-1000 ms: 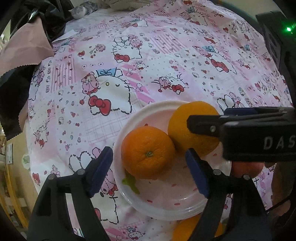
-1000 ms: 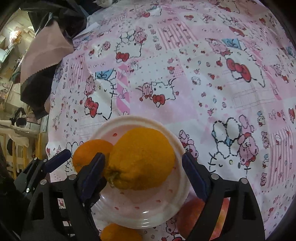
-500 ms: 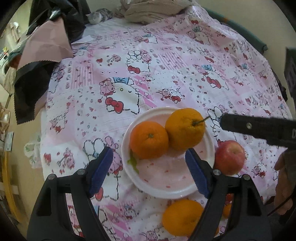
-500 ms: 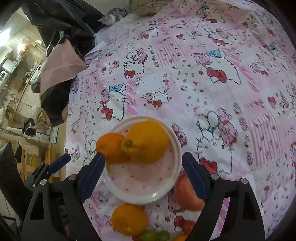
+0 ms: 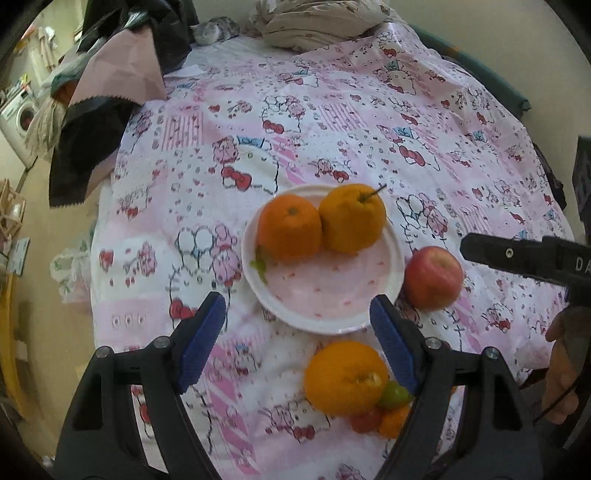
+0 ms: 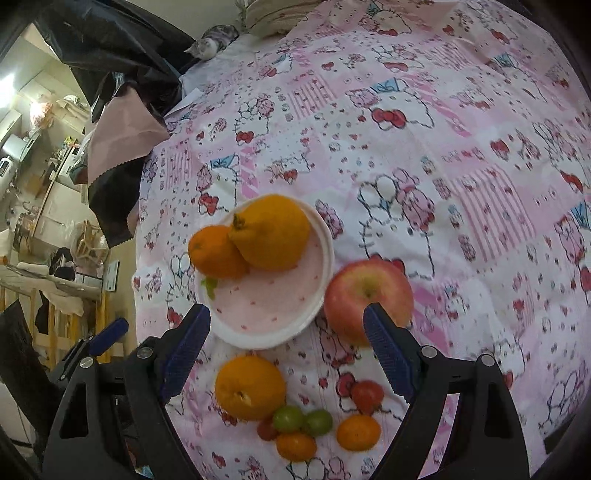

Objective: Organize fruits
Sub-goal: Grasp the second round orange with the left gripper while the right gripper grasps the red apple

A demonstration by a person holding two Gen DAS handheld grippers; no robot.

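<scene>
A white plate (image 5: pixel 391 273) (image 6: pixel 321 295) on the pink cartoon tablecloth holds a round orange (image 5: pixel 289 229) (image 6: pixel 216 252) and a larger yellow-orange citrus (image 5: pixel 352 218) (image 6: pixel 271 232). A red apple (image 5: pixel 433 277) (image 6: pixel 369 293) lies right of the plate. Another orange (image 5: pixel 345 377) (image 6: pixel 250 387) lies in front of it, beside small tomatoes and green fruits (image 6: pixel 303 421). My left gripper (image 5: pixel 297 343) is open and empty above the plate's near rim. My right gripper (image 6: pixel 286 343) is open and empty, above the gap between plate and front orange; its finger (image 5: pixel 517 254) shows in the left wrist view.
Black and pink bags (image 5: pixel 110 96) (image 6: pixel 122 122) lie at the table's far left corner. Folded cloth (image 5: pixel 317 22) lies at the far edge. The table's left edge drops to the floor (image 5: pixel 44 229). A hand (image 5: pixel 565 369) shows at the right.
Both grippers have pulled back and up from the plate. The right gripper let go of the larger citrus, which now rests on the plate. Apple, front orange and small fruits came into view.
</scene>
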